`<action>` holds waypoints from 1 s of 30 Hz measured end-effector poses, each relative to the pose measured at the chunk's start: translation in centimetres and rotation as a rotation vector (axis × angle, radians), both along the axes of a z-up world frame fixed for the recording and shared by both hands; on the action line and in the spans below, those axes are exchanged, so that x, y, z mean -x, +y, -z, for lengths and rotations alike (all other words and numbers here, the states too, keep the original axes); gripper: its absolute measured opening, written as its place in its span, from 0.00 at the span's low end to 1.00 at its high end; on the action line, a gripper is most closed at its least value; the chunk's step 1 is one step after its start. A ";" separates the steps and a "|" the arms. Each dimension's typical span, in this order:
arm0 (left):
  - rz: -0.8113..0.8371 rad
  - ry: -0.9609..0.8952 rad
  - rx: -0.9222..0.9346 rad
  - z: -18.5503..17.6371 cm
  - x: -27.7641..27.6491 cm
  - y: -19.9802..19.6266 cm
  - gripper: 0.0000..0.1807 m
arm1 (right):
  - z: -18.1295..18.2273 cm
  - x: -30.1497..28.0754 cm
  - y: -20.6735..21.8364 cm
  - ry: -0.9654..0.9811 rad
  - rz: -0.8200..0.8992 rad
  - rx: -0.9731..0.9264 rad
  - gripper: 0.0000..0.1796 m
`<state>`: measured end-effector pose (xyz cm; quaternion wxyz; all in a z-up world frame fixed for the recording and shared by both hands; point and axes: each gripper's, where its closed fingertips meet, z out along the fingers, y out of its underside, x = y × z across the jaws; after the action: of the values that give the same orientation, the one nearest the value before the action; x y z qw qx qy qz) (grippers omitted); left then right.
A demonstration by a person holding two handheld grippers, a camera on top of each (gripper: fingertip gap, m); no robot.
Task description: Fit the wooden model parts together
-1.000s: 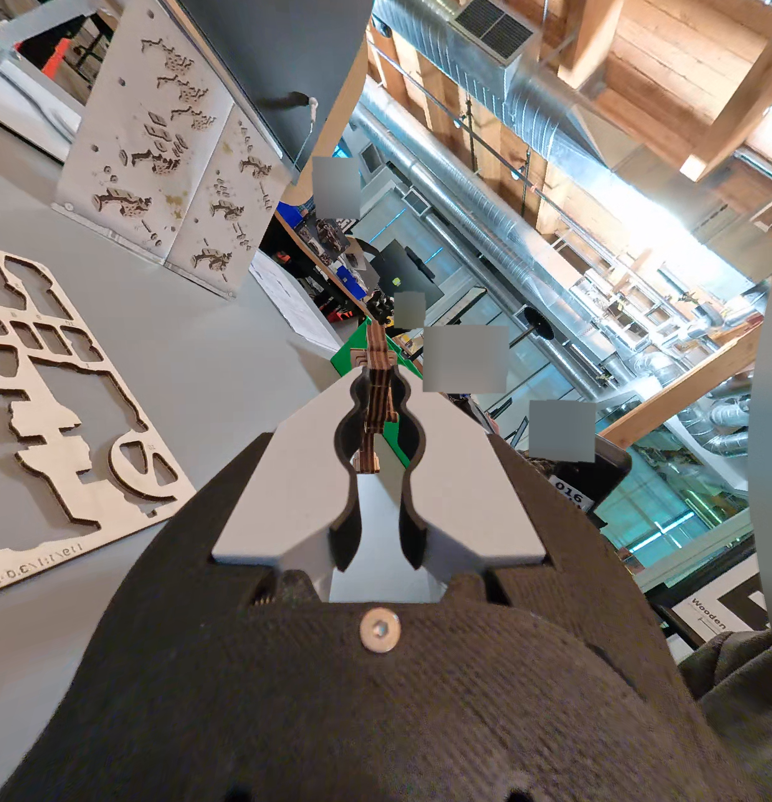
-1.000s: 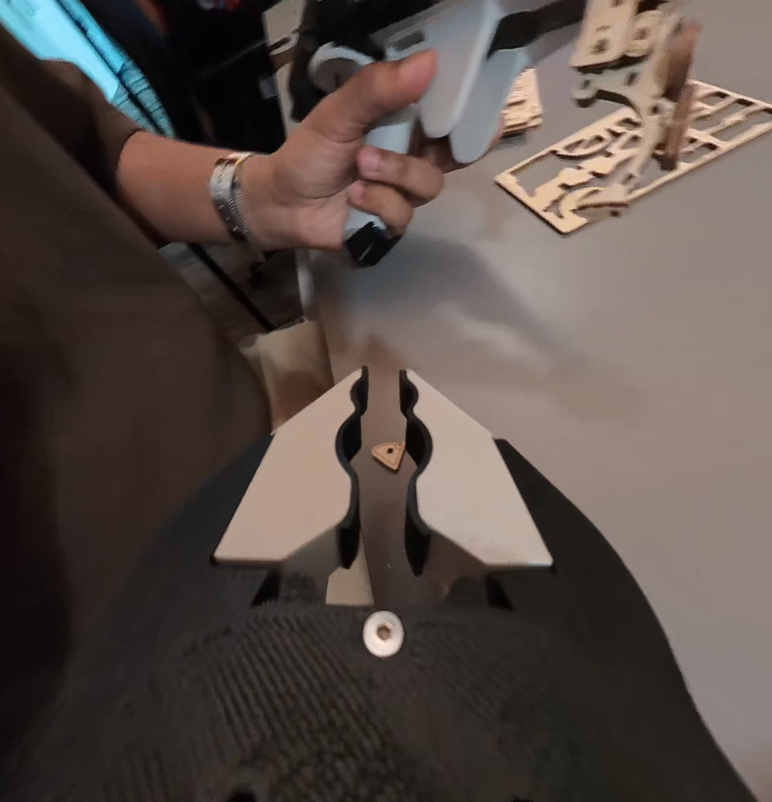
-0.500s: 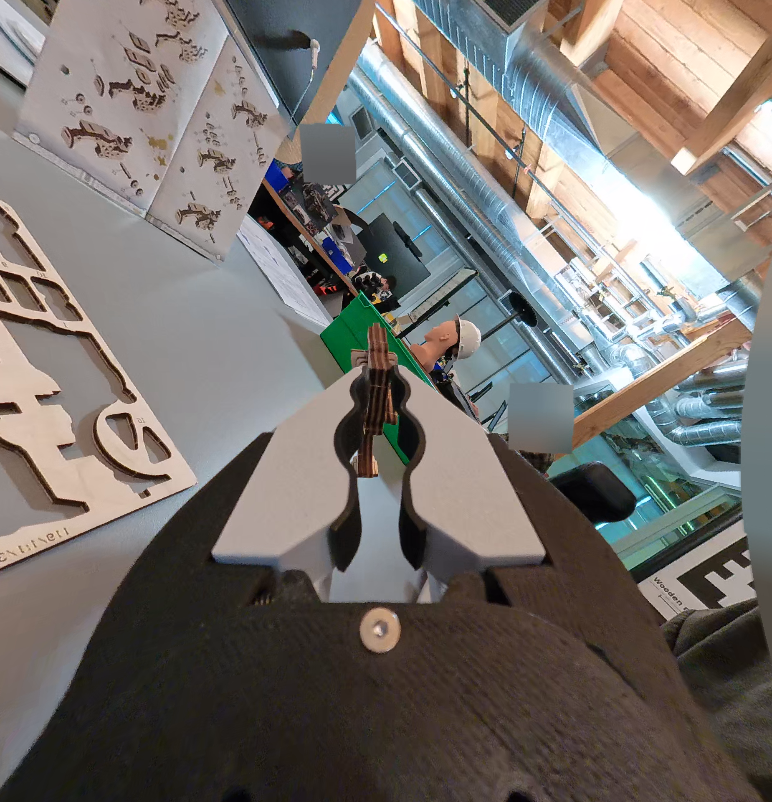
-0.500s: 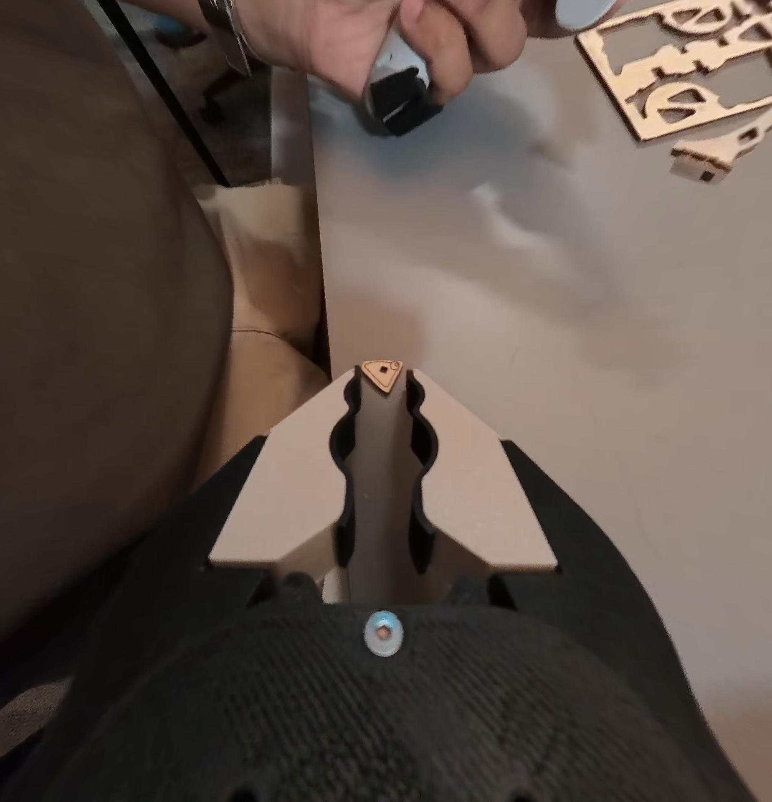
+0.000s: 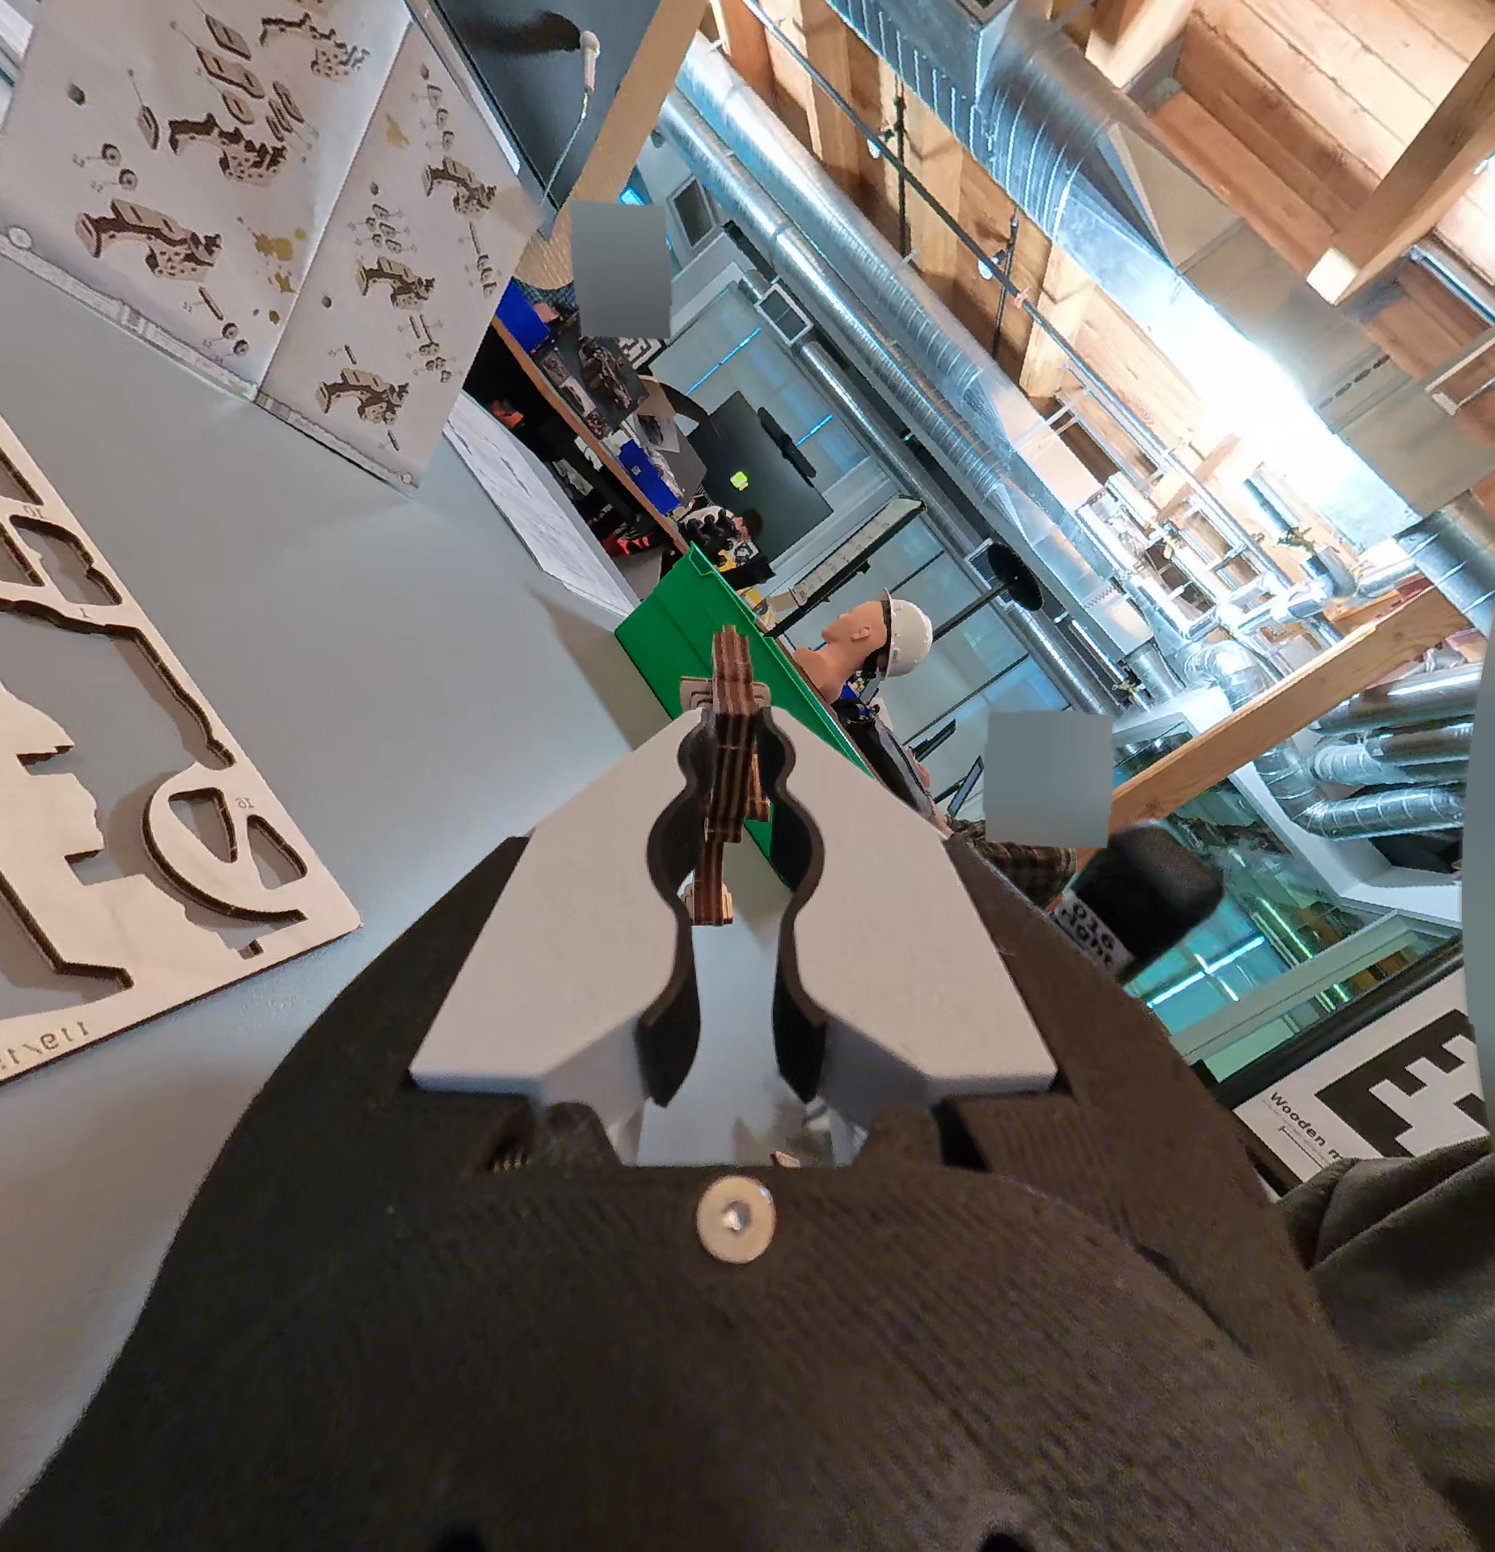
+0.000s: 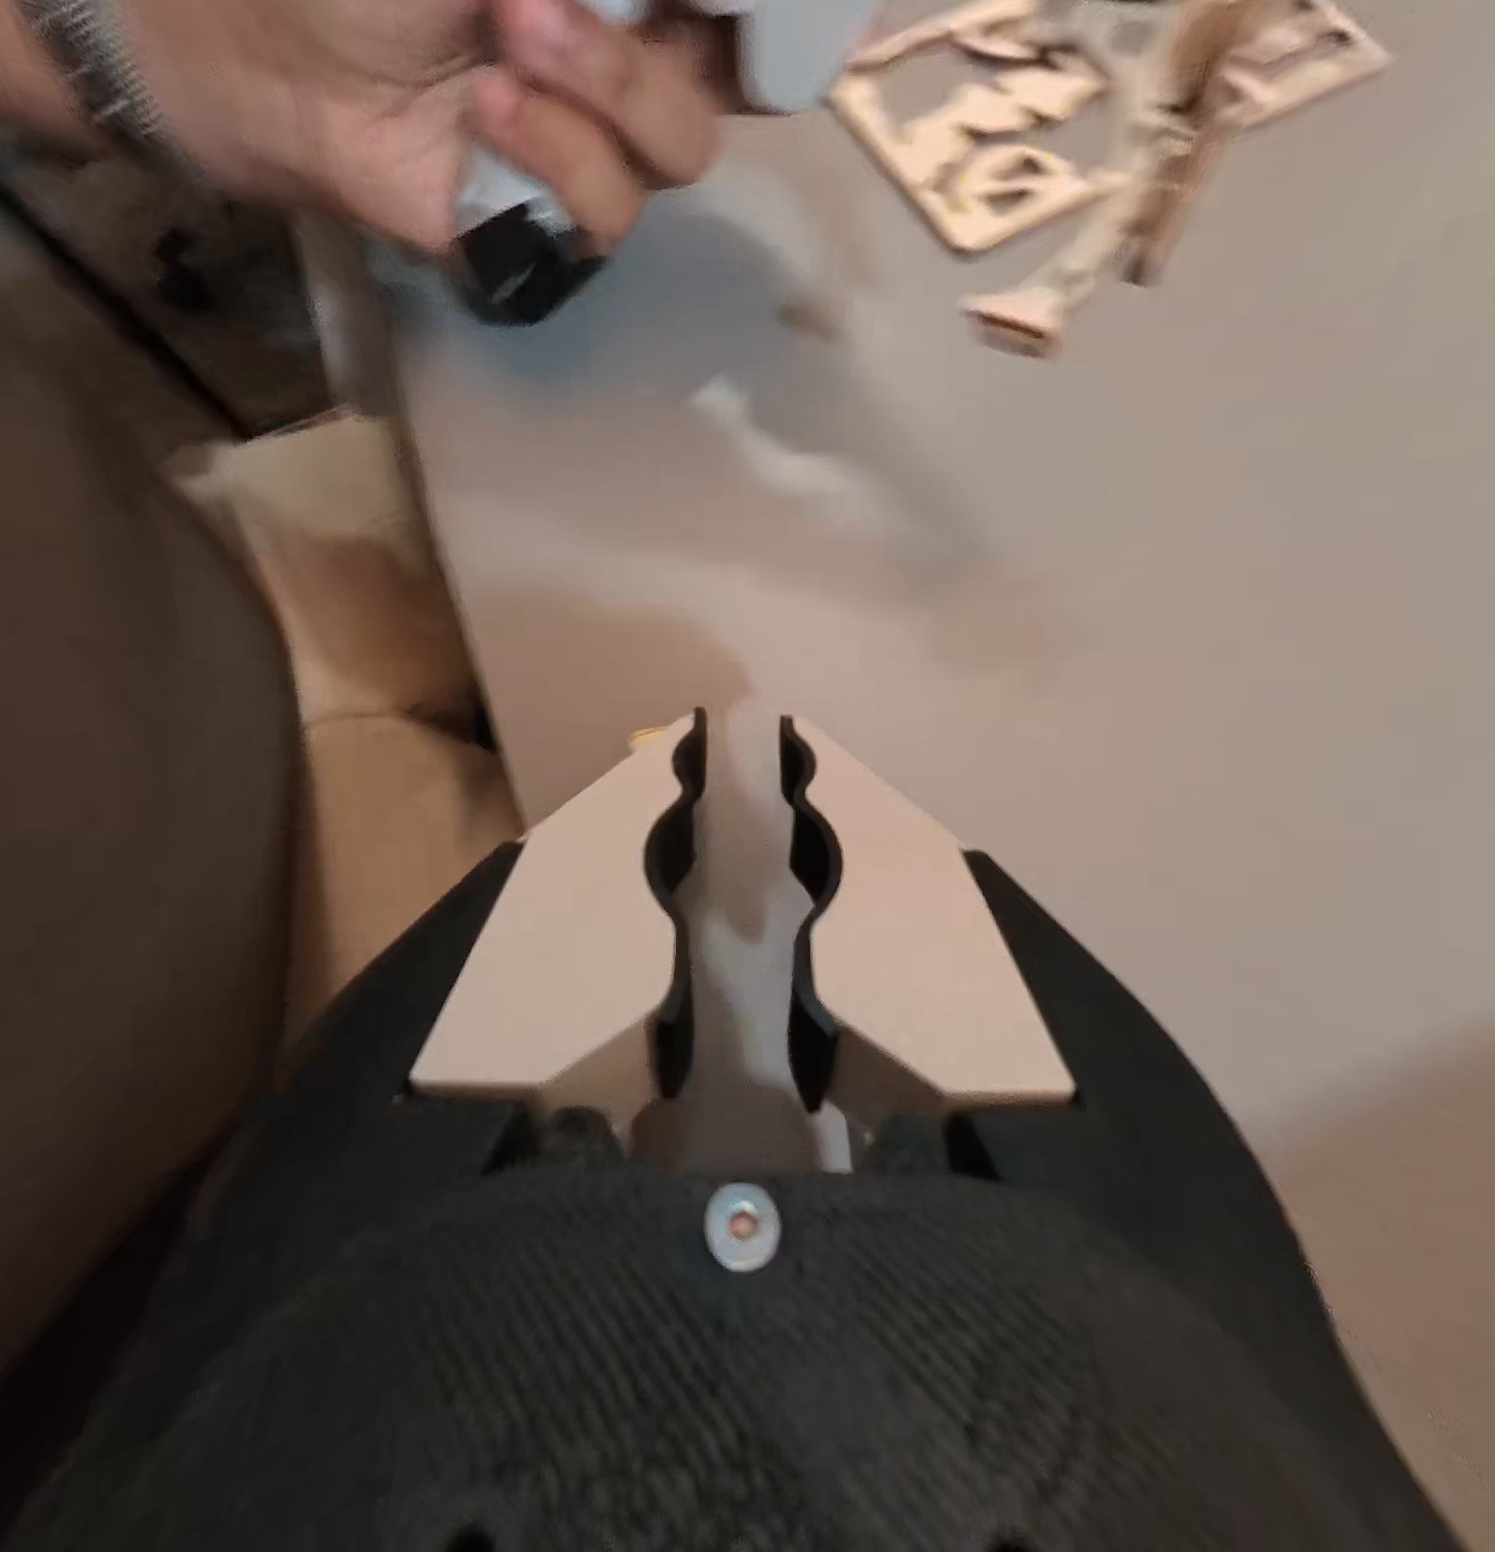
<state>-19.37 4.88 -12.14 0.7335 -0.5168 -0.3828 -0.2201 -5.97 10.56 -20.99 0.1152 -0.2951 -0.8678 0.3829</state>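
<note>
My left gripper [image 5: 731, 714] is shut on a layered wooden model assembly [image 5: 727, 781] and holds it edge-on above the grey table. The assembly also shows, blurred, hanging at the top right of the right wrist view [image 6: 1147, 193]. My right gripper [image 6: 739, 722] is open and empty, low over the table [image 6: 1147, 672] near its left edge. A small bit of tan wood [image 6: 643, 737] peeks out just left of its left fingertip. A hand [image 6: 374, 109] holds the left gripper's handle at the top of that view.
A cut-out wooden parts sheet [image 5: 97, 798] lies on the table left of the left gripper; it also shows in the right wrist view [image 6: 979, 151]. An instruction sheet [image 5: 223, 193] stands behind it. A green bin [image 5: 693, 647] sits at the far edge. A person's brown clothing [image 6: 97, 756] fills the left side.
The small triangular wooden piece was between my right fingertips and now only peeks beside the left one. The right view has shifted and blurred. The left gripper still holds the assembly.
</note>
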 end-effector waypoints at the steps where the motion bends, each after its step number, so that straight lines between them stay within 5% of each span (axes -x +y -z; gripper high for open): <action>1: 0.000 0.002 0.002 0.0 -0.1 0.0 0.03 | -0.1 0.6 0.6 -0.030 0.090 0.016 0.11; 4: -0.001 0.007 0.007 0.0 -0.1 0.1 0.03 | -0.9 0.2 -0.7 -0.203 0.194 0.212 0.22; 7: -0.004 0.005 0.010 0.1 0.0 0.0 0.03 | 0.2 -0.5 -0.7 -0.240 0.214 0.123 0.23; 15: -0.006 0.002 0.016 0.4 0.1 0.1 0.03 | 1.5 -1.0 -0.9 -0.144 0.169 -0.129 0.10; 18: -0.004 -0.001 0.016 0.5 0.1 0.1 0.03 | 1.4 -0.9 -1.1 -0.153 0.156 -0.076 0.10; 22: -0.008 0.000 0.016 0.4 0.1 0.0 0.03 | 0.8 -0.8 -0.5 -0.179 0.193 -0.057 0.22; 30: -0.005 -0.012 0.009 0.5 0.1 0.1 0.03 | 1.4 -1.0 -0.9 -0.161 0.163 -0.108 0.09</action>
<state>-19.45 5.02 -12.67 0.7293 -0.5179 -0.3893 -0.2196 -4.92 9.62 -22.44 0.0917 -0.3879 -0.8667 0.2999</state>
